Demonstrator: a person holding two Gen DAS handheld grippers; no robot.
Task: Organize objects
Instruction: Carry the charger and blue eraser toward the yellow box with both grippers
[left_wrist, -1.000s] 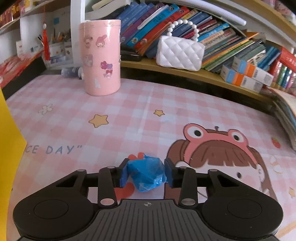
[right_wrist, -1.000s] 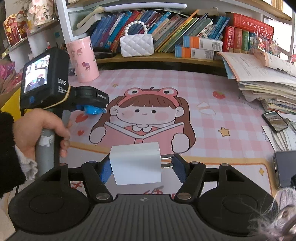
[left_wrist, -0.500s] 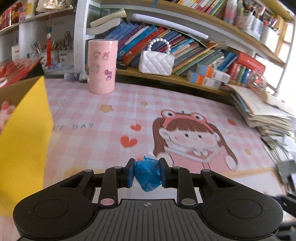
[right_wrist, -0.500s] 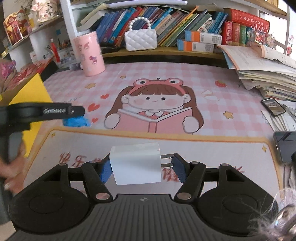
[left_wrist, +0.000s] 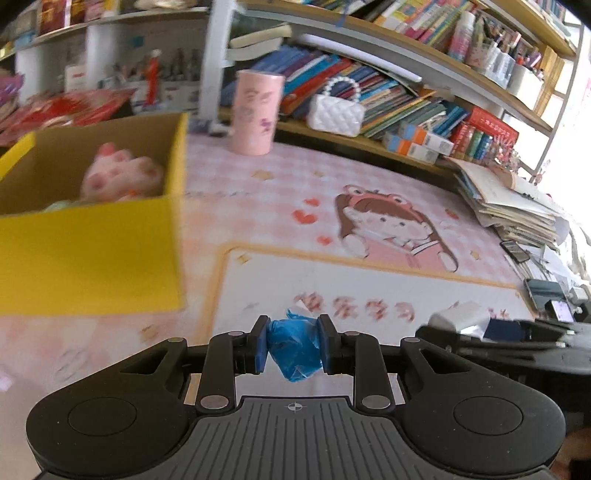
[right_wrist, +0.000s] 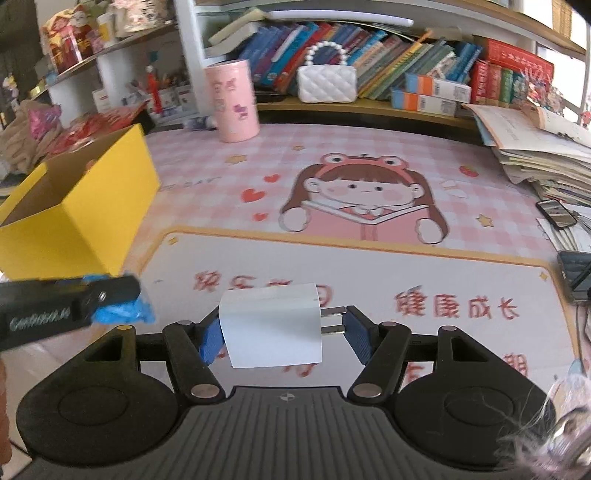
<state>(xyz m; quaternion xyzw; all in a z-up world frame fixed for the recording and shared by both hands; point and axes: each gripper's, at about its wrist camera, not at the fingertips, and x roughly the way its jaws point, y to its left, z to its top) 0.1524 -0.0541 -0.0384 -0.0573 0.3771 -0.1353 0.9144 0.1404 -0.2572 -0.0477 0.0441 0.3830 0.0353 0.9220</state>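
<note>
My left gripper (left_wrist: 292, 349) is shut on a crumpled blue plastic bag (left_wrist: 293, 350), held above the near part of the pink desk mat (left_wrist: 369, 280). From the right wrist view the same bag (right_wrist: 122, 312) shows at the far left, pinched in that gripper. My right gripper (right_wrist: 282, 332) is shut on a white plug charger (right_wrist: 271, 326), with its metal prongs against the right pad. An open yellow box (left_wrist: 88, 251) stands at the left of the mat with a pink plush toy (left_wrist: 122, 175) inside. The box (right_wrist: 74, 210) lies beyond the bag in the right wrist view.
A pink cylinder container (right_wrist: 232, 105) and a white quilted handbag (right_wrist: 327, 83) stand at the back by the bookshelf. Stacked papers and books (right_wrist: 535, 147) fill the right side, with a phone (right_wrist: 556, 213) lying beside them. Dark devices (left_wrist: 546, 295) sit at the mat's right edge.
Both grippers have pulled back towards the near edge of the mat, each keeping its object. The yellow box now shows its open top with the plush toy inside in the left wrist view.
</note>
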